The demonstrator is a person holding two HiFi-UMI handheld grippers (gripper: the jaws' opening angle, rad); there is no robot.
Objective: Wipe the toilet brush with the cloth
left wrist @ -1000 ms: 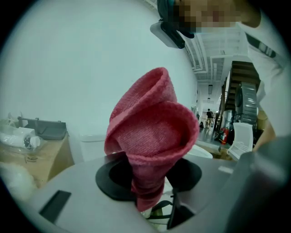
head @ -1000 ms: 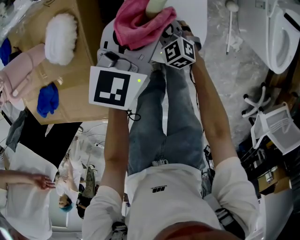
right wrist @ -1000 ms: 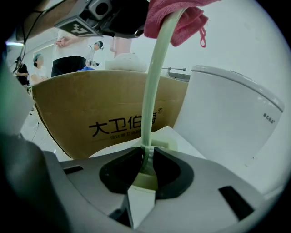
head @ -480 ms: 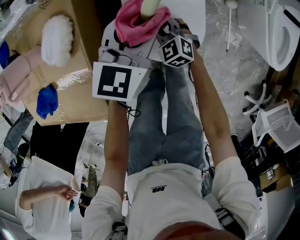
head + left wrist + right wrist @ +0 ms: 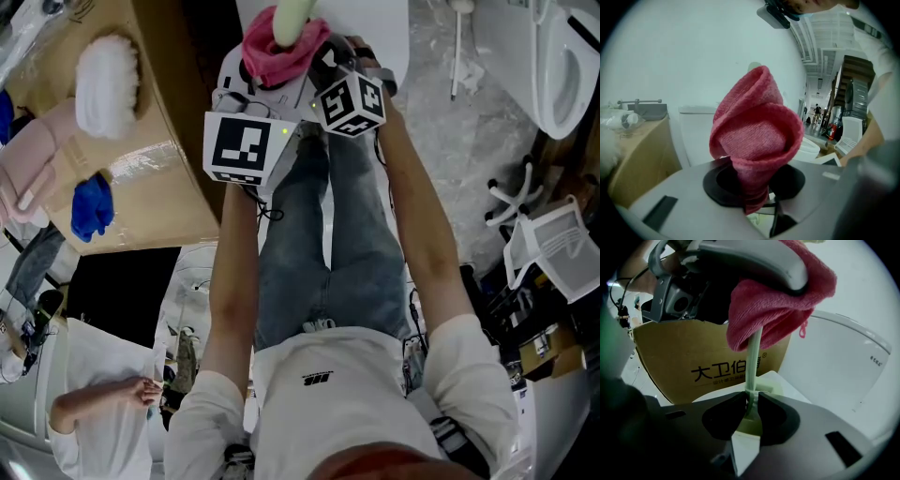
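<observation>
Left tongs (image 5: 755, 199) clamp the pink cloth (image 5: 757, 140), wrapped round the brush handle (image 5: 753, 359); right tongs (image 5: 752, 405) pinch that handle.

support: cardboard box (image 5: 178, 187) | on it: white fluffy pad (image 5: 106, 82); blue cloth (image 5: 92, 208); pale pink cloth (image 5: 33, 155)

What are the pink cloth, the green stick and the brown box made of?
The cloth looks like soft fabric, maybe microfibre: its surface is nubbly and it folds loosely. The stick is probably plastic: thin, smooth, pale green. The box looks like cardboard: matte brown with printed characters.
</observation>
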